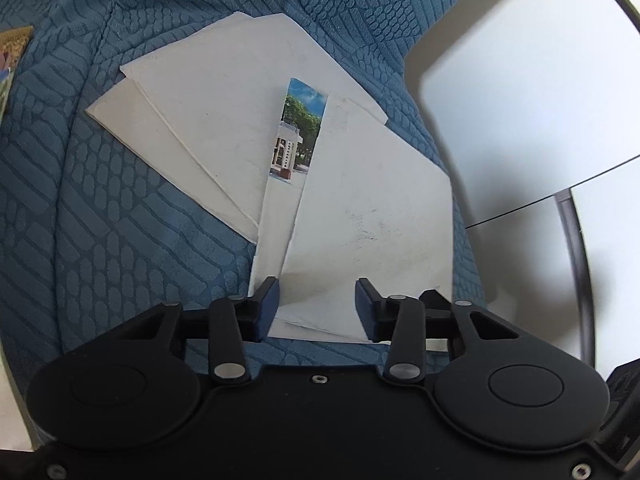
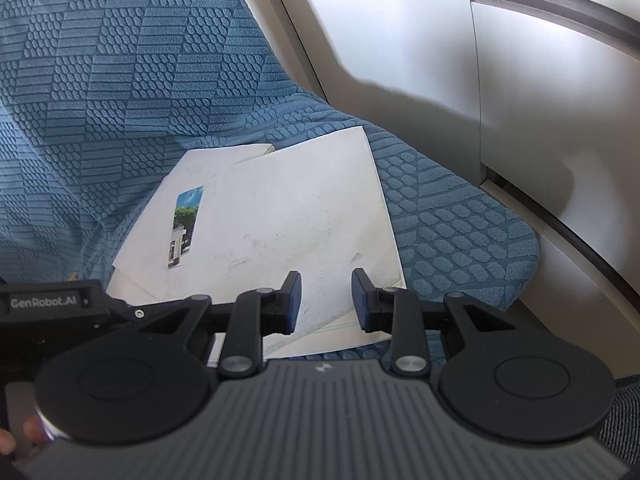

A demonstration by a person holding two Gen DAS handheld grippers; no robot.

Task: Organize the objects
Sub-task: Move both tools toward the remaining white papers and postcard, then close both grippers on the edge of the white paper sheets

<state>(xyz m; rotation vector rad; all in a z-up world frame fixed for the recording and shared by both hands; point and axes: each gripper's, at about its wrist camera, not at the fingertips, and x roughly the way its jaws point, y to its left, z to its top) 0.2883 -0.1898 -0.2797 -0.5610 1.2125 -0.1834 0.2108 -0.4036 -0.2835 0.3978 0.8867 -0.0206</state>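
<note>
Several white cards lie overlapping on a blue seat cushion [image 1: 120, 240]. The top white card [image 1: 372, 208] [image 2: 300, 208] is nearest. A narrow strip of a picture card [image 1: 298, 132] [image 2: 184, 228], showing trees and sky, peeks out from under it. Two more white cards [image 1: 200, 120] fan out to the left. My left gripper [image 1: 317, 284] stands open, its fingers straddling the near edge of the top card without pressing on it. My right gripper [image 2: 326, 274] hovers open over the same card's near right part. The left gripper's body [image 2: 52, 304] shows at the left of the right wrist view.
The cushion's rounded right edge [image 2: 520, 264] meets a smooth grey wall panel [image 2: 540, 80] [image 1: 520, 100]. The textured blue seat back [image 2: 120, 60] rises behind the cards. A colourful printed card [image 1: 12, 52] lies at the far left. A person's fingertips [image 2: 12, 440] show at the bottom left.
</note>
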